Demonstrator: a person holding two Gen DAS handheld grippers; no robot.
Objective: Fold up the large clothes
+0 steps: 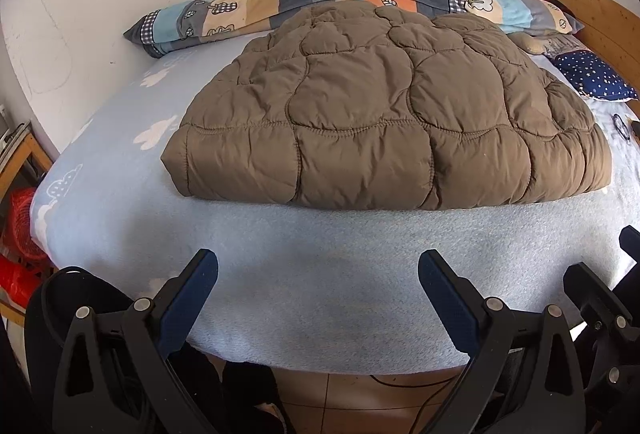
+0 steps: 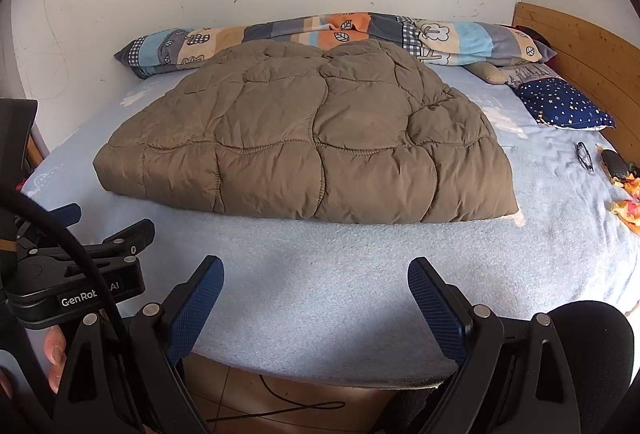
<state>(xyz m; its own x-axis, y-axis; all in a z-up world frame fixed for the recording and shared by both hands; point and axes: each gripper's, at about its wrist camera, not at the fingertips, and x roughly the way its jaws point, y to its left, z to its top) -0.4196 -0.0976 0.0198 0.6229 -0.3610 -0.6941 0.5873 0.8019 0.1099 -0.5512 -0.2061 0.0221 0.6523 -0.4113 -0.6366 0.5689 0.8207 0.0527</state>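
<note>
Both my left gripper (image 1: 318, 266) and right gripper (image 2: 316, 272) hang spread and empty, so I risk the puffy brown quilted jacket (image 1: 384, 113) springing unfolded when pinched.

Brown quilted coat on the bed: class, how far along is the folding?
Done: the brown quilted coat lies in a compact bundle on the blue bed sheet. In hand: nothing; the left gripper and right gripper are open, short of it. Left: perhaps another fold.
</note>
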